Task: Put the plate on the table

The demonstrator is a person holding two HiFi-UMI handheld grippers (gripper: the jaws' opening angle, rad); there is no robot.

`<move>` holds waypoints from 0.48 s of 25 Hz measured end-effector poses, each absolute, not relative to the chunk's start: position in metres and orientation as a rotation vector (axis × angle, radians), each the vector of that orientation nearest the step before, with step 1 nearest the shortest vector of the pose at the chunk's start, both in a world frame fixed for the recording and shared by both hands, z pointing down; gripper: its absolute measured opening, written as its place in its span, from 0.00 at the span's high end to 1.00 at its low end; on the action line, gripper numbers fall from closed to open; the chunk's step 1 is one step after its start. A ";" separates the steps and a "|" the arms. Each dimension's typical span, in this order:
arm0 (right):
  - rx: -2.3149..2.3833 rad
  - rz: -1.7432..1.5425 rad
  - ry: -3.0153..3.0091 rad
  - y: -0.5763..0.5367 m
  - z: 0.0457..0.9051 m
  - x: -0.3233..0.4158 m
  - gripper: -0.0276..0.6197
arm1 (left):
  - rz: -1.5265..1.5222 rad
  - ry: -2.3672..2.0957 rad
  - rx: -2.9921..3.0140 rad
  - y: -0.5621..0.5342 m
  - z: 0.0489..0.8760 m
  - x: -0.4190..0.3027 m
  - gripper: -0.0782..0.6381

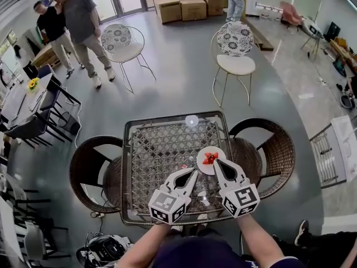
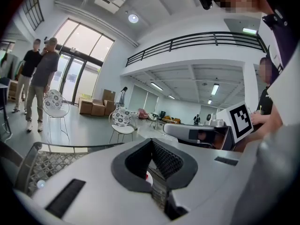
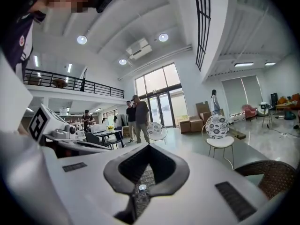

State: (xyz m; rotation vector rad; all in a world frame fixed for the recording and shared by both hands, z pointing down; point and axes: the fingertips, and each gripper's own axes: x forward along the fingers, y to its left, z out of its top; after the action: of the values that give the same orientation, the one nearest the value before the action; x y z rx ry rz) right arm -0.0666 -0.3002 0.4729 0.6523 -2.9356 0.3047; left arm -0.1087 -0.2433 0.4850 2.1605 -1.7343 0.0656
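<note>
A small white plate (image 1: 207, 164) with red fruit pieces on it lies on the glass-topped lattice table (image 1: 159, 144), right of its middle. Both grippers hang above the table's near half, pointing away from me. My left gripper (image 1: 193, 172) has its jaws together and empty, with its tip just left of the plate. My right gripper (image 1: 217, 162) is also shut and empty; in the head view its tip overlaps the plate's right edge. In the left gripper view (image 2: 152, 143) a bit of white and red plate (image 2: 146, 176) shows below the jaws. The right gripper view (image 3: 149, 146) shows only table lattice.
Wicker chairs stand at the table's left (image 1: 89, 166) and right (image 1: 273, 149). Two white chairs with patterned backs (image 1: 120, 41) (image 1: 235, 43) stand farther off. Two people (image 1: 72, 21) stand at the back left, near cardboard boxes (image 1: 184, 7).
</note>
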 end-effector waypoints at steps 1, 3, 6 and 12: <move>0.651 0.301 -2.948 -0.298 0.468 -0.066 0.95 | 0.062 -1.737 2.167 -0.243 0.482 -0.108 0.88; 0.650 0.288 -2.967 -0.295 0.459 -0.064 0.95 | 0.056 -1.743 2.176 -0.243 0.477 -0.107 0.88; 0.647 0.271 -2.985 -0.293 0.452 -0.062 0.95 | 0.050 -1.751 2.185 -0.244 0.473 -0.106 0.88; 0.652 0.271 -2.998 -0.293 0.444 -0.059 0.95 | 0.045 -1.758 2.195 -0.246 0.465 -0.104 0.88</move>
State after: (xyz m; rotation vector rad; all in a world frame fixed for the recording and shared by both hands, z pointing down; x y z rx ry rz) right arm -0.0586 -0.2932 0.4436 0.6515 -2.9982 0.2708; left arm -0.1036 -0.2460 0.4654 2.1948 -1.7578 0.0448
